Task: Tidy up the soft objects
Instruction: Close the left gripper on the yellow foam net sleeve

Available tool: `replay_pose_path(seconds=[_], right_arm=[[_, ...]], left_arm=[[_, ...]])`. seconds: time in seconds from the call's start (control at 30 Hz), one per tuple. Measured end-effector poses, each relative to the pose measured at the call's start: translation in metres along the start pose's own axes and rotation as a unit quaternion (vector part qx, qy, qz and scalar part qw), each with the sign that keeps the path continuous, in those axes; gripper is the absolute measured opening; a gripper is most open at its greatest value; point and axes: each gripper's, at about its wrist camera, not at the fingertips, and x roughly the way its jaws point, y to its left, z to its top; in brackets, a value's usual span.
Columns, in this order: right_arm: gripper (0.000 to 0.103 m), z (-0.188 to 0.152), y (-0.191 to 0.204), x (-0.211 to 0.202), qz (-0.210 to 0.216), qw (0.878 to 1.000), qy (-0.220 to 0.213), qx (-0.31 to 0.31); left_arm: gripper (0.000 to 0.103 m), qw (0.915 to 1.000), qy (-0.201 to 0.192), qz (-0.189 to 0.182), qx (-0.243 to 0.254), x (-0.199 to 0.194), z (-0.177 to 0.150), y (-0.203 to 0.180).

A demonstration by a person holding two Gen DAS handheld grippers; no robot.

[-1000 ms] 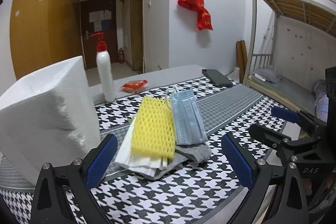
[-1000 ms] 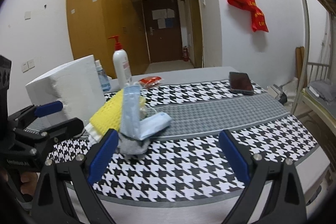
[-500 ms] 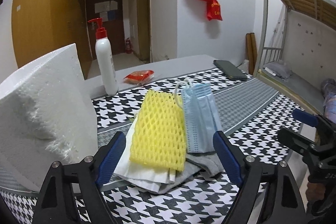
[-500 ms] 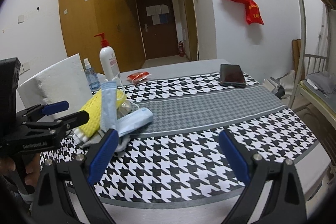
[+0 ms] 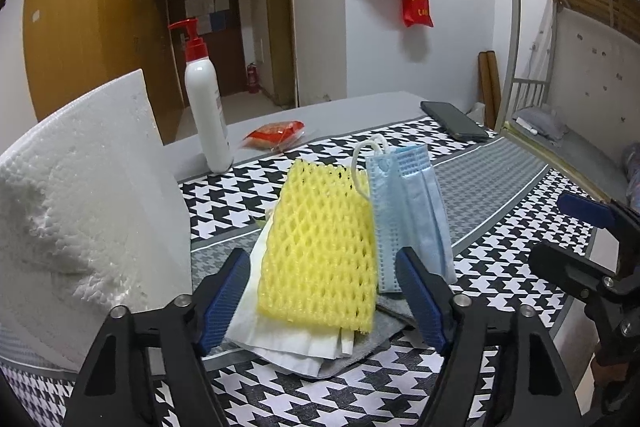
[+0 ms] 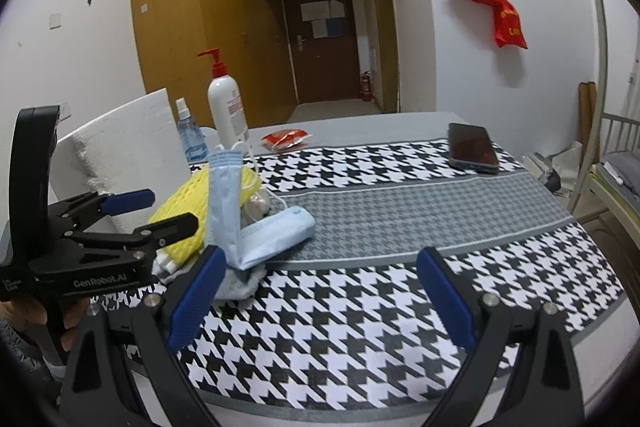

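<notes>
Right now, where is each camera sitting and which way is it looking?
Left wrist: on the left gripper, looking forward and down at the yellow foam net and blue mask; its jaws, just closing, straddle the pile without pressing.
Right wrist: on the right gripper, jaws open over the checked tablecloth; a hand shows on the left.
Both share the pile, pump bottle and phone.

"GenRobot.AI" stands in grey letters on the left gripper [image 6: 168,215] body.
</notes>
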Motion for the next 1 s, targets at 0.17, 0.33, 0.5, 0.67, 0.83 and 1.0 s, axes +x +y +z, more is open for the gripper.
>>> replay_pose_path(seconds=[0.17, 0.33, 0.5, 0.67, 0.83, 1.0], right_arm=[[0.098, 0.004, 0.007, 0.009, 0.01, 1.0, 0.009, -0.008], [0.098, 0.009, 0.014, 0.018, 0.02, 1.0, 0.019, -0.014], [0.098, 0.014, 0.02, 0.028, 0.03, 0.999, 0.03, -0.017], [0.098, 0.018, 0.026, 0.037, 0.035, 0.998, 0.041, -0.023], [0.098, 0.022, 0.031, 0.045, 0.042, 0.998, 0.05, -0.026], [0.097, 0.024, 0.038, 0.057, 0.05, 0.996, 0.065, -0.029]], left_arm=[[0.058, 0.9998, 0.016, -0.006, -0.006, 0.007, -0.001, 0.004], [0.046, 0.9995, 0.023, -0.015, -0.014, 0.011, -0.002, 0.008], [0.03, 0.9993, 0.028, -0.024, -0.011, 0.012, -0.004, 0.008], [0.019, 0.9989, 0.031, -0.034, -0.013, 0.012, -0.004, 0.011], [0.016, 0.9983, 0.028, -0.044, -0.025, 0.009, -0.005, 0.017], [0.016, 0.998, 0.028, -0.047, -0.032, 0.009, -0.006, 0.02]])
